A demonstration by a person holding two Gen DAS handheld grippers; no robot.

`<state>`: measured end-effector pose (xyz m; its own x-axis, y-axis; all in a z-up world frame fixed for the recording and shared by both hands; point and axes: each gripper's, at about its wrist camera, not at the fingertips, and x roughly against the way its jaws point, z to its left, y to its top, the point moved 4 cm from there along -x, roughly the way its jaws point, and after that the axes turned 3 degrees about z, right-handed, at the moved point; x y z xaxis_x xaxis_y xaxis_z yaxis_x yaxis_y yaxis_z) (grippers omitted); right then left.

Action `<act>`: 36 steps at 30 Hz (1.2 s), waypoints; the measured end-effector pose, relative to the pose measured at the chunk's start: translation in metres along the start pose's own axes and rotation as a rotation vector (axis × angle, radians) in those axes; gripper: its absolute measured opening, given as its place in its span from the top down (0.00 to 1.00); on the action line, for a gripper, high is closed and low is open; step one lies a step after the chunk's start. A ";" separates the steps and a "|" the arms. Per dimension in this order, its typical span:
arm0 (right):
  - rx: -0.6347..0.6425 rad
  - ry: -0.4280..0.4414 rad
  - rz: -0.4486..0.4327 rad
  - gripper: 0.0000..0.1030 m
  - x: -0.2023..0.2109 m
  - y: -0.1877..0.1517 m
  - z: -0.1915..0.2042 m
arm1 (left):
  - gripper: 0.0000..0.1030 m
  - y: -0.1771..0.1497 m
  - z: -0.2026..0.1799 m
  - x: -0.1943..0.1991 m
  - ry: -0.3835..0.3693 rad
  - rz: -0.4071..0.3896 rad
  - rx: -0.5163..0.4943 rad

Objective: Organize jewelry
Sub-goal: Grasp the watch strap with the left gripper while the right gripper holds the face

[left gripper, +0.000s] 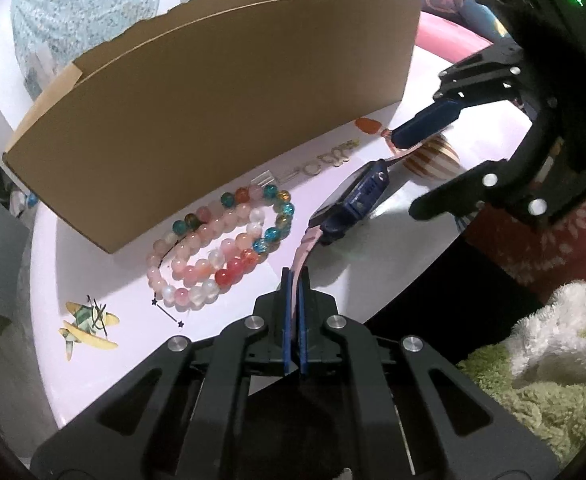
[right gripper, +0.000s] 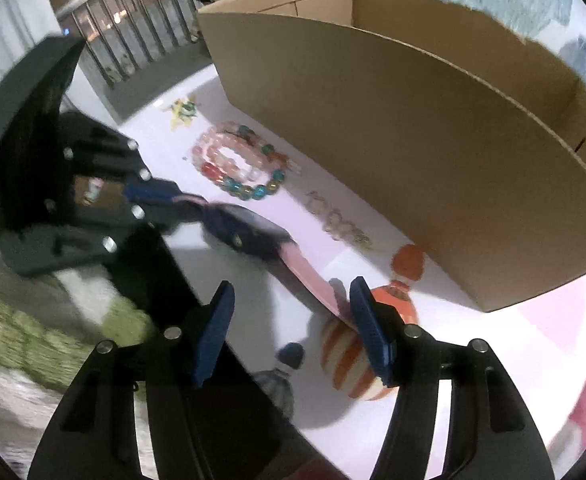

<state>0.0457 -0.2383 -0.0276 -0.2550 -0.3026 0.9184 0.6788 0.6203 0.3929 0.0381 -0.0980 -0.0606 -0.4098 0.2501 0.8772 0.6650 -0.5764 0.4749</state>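
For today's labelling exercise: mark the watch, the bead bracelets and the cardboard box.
watch (left gripper: 357, 196), left wrist view, on its dark blue case.
bead bracelets (left gripper: 221, 248), left wrist view, on pink beads.
cardboard box (left gripper: 221, 120), left wrist view, on its near wall.

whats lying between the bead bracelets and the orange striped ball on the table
The watch, its pink strap clamped in the shut left gripper, lies between the bead bracelets and the striped ball; clearest in the left wrist view.

two close wrist views, angled down from opposite ends (shared: cardboard box (left gripper: 221, 92), bead bracelets (right gripper: 239, 164))
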 end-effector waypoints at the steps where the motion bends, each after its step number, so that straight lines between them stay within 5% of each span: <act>1: 0.018 -0.033 0.001 0.59 -0.002 0.000 0.001 | 0.98 -0.002 -0.004 0.001 0.002 0.000 0.001; 5: 0.026 -0.132 -0.021 0.87 -0.005 0.000 0.000 | 0.98 -0.003 -0.005 0.000 0.020 -0.005 0.003; 7: 0.020 -0.175 -0.045 0.91 -0.003 0.001 0.000 | 0.98 0.000 0.002 -0.001 0.027 -0.014 0.012; 14: 0.039 -0.358 -0.162 0.96 0.032 0.017 0.022 | 0.98 0.006 -0.003 0.041 0.090 -0.138 0.000; 21: 0.046 -0.443 -0.354 0.96 0.119 0.077 0.031 | 0.98 0.052 0.022 0.133 0.092 -0.343 0.044; 26: -0.067 -0.282 -0.259 0.96 0.102 0.140 -0.028 | 0.98 0.101 0.073 0.125 0.041 -0.296 0.137; 31: -0.233 0.000 0.058 0.96 0.019 0.185 -0.104 | 0.98 0.136 0.133 0.054 -0.085 -0.048 0.289; 36: -0.298 0.167 0.266 0.96 -0.042 0.198 -0.139 | 0.93 0.142 0.168 -0.001 -0.128 0.131 0.330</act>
<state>0.2862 -0.2032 0.0054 0.0538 -0.2888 0.9559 0.8814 0.4636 0.0905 0.2379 -0.0494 0.0182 -0.2403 0.2984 0.9237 0.8806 -0.3334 0.3368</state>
